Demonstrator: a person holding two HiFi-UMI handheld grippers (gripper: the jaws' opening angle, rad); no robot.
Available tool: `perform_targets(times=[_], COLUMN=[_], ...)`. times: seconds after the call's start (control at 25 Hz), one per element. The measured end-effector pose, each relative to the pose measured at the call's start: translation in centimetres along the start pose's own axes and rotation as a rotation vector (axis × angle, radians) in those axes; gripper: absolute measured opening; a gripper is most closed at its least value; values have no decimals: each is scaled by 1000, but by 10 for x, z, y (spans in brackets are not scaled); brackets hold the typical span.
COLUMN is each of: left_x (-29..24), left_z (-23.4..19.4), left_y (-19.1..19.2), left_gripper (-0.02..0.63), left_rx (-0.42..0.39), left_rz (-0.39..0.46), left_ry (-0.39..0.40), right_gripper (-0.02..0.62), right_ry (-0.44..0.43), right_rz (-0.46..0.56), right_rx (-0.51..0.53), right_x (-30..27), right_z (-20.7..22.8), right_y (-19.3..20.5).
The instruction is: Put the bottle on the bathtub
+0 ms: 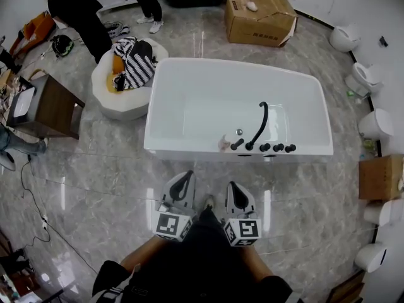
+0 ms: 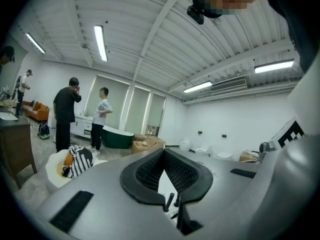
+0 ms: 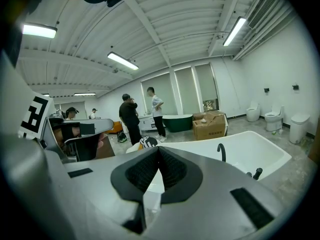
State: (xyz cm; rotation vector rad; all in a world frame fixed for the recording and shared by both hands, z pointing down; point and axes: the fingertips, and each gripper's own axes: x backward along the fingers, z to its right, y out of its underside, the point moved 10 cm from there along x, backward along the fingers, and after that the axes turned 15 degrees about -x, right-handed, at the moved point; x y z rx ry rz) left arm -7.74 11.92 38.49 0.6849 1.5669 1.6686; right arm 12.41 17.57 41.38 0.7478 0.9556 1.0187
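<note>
The white bathtub (image 1: 208, 100) fills the floor just ahead of the person. The left gripper (image 1: 184, 179) and right gripper (image 1: 234, 188) hang close to the body, short of the tub. Each has its jaws together with nothing between them, probably because nothing is left to carry. Near the black faucet (image 1: 260, 124), what seems to be the small pale bottle (image 1: 224, 144) stands on the tub's near rim.

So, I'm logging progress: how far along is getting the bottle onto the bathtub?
Possibly done: a small pale thing, maybe the bottle, sits on the bathtub rim beside the black tap. In hand: nothing; the left claw and right claw are shut and empty. Left: confirming that.
</note>
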Motion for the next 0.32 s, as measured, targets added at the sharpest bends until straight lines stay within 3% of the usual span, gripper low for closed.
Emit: perform_targets(times=[0.32], left_x=[-4], left_z=[1], left_y=[-1], left_gripper=[17], left_rx=[5], left_rz=[-6], left_ry=[-9], right_gripper=[9], right_ry=[-13], right_rz=[-8], right_rx=[2], right_x=[-4], right_z=[5], right_y=[-2])
